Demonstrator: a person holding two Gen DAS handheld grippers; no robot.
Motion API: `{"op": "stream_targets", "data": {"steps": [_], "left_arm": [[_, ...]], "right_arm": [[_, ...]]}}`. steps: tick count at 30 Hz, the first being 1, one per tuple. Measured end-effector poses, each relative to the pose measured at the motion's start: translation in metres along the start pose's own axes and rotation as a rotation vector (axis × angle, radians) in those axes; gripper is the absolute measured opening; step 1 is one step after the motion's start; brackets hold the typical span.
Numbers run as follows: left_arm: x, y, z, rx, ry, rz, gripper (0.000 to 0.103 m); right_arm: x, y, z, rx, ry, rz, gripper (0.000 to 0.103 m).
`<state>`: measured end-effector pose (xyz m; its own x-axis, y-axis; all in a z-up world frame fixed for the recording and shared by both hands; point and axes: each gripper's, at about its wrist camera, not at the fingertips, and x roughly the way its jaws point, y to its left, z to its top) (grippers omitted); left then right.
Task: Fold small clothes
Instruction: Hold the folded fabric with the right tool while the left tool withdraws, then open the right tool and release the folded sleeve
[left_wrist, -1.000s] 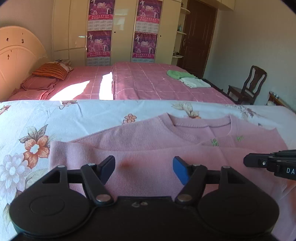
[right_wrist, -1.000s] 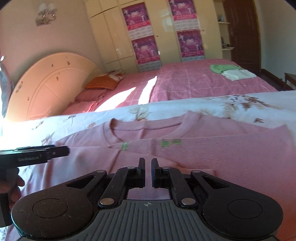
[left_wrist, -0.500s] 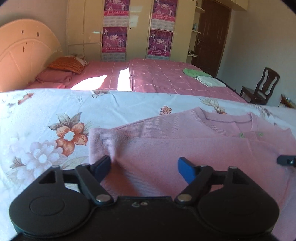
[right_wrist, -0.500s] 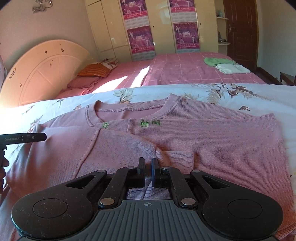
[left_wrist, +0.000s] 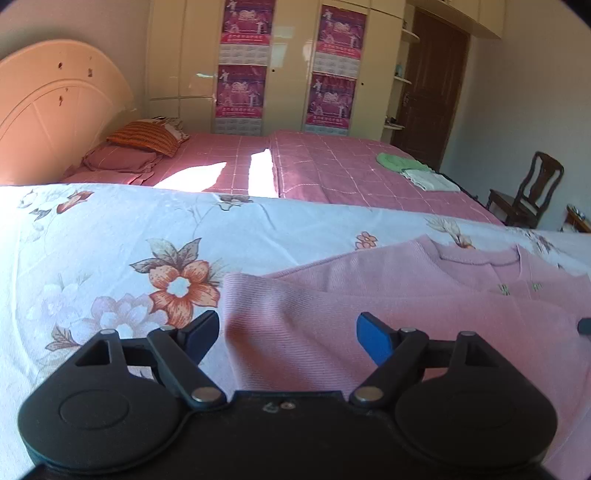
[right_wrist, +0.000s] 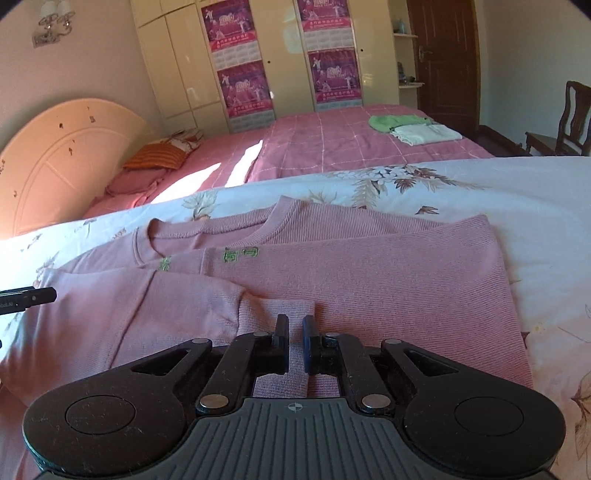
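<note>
Right wrist view: my right fingers just opened little, cuff lies loose between them, low middle. Pink sweater flat on flowered bed. Left fingers wide apart, empty. Sleeve fold done.

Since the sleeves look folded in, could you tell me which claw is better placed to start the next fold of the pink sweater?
Probably left: the left claw gapes open at the pink sweater's folded side edge. The right claw, just opening, sits mid-hem over the cuff.
</note>
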<state>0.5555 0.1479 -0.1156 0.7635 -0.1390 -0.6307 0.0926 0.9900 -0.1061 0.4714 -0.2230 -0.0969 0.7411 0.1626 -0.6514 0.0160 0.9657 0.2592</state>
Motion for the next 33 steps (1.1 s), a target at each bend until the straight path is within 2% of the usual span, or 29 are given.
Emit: {"op": "stream_targets", "data": {"steps": [1,4,5,6,7,8,9,10,12,14,15,18,20,22,24,27,29,30,31,33], "left_arm": [[0.003,0.004,0.001,-0.032,0.016,0.002,0.081],[0.01,0.005,-0.002,-0.037,0.044,0.016,0.077],[0.006,0.003,-0.002,-0.031,0.029,0.026,0.073],[-0.001,0.001,-0.001,-0.03,-0.009,0.023,0.069],[-0.01,0.0,0.001,-0.031,-0.061,-0.01,0.072],[-0.016,-0.003,0.002,-0.03,-0.1,-0.048,0.075],[-0.018,-0.005,0.004,-0.028,-0.113,-0.071,0.082],[-0.013,-0.007,0.007,-0.024,-0.092,-0.098,0.083],[0.002,-0.007,0.008,-0.026,-0.031,-0.096,0.079],[0.012,-0.003,0.003,-0.058,-0.003,-0.077,0.076],[0.012,0.0,0.002,-0.079,-0.006,-0.082,0.076],[0.003,0.003,0.002,-0.104,-0.045,-0.089,0.076],[0.002,-0.002,0.004,-0.077,-0.054,-0.099,0.076],[0.013,-0.007,0.006,-0.045,-0.021,-0.086,0.079],[0.028,-0.006,0.005,-0.028,0.028,-0.034,0.079],[0.022,-0.003,0.003,-0.041,0.009,-0.015,0.079],[0.004,-0.01,0.003,-0.032,-0.001,-0.002,0.077],[-0.009,-0.018,-0.001,-0.012,-0.03,-0.036,0.08],[-0.019,-0.028,-0.005,0.03,-0.062,-0.071,0.085],[-0.027,-0.049,-0.015,0.093,-0.076,-0.069,0.086]], "right_arm": [[0.001,-0.001,0.001,0.015,-0.01,0.006,0.064],[0.008,-0.002,0.004,0.027,0.003,0.054,0.065],[0.01,0.0,0.003,0.018,0.007,0.063,0.063],[0.012,0.003,0.002,0.002,0.013,0.066,0.051],[0.012,0.004,0.002,-0.002,0.01,0.066,0.047],[0.012,0.002,0.002,0.007,0.003,0.074,0.047],[0.011,-0.001,0.002,0.03,-0.004,0.086,0.047],[0.011,-0.005,0.002,0.061,-0.011,0.108,0.046],[0.013,-0.015,0.0,0.135,-0.014,0.149,0.045],[0.015,-0.025,0.0,0.215,-0.002,0.196,0.024],[0.016,-0.027,0.001,0.232,0.009,0.212,0.008],[0.003,-0.022,0.004,0.176,-0.045,0.143,0.007],[-0.006,-0.026,0.003,0.191,-0.08,0.13,0.007],[-0.002,-0.017,0.0,0.129,-0.05,0.094,0.007],[0.005,-0.008,-0.003,0.071,-0.03,0.05,0.007],[0.005,-0.006,-0.001,0.064,-0.023,-0.001,0.007],[-0.004,0.002,0.0,0.03,-0.04,-0.074,0.01],[-0.014,0.008,-0.001,-0.007,-0.076,-0.081,0.011],[-0.021,0.015,-0.004,-0.037,-0.092,-0.046,0.011],[-0.022,0.038,-0.012,-0.119,-0.071,0.005,0.011]]}}
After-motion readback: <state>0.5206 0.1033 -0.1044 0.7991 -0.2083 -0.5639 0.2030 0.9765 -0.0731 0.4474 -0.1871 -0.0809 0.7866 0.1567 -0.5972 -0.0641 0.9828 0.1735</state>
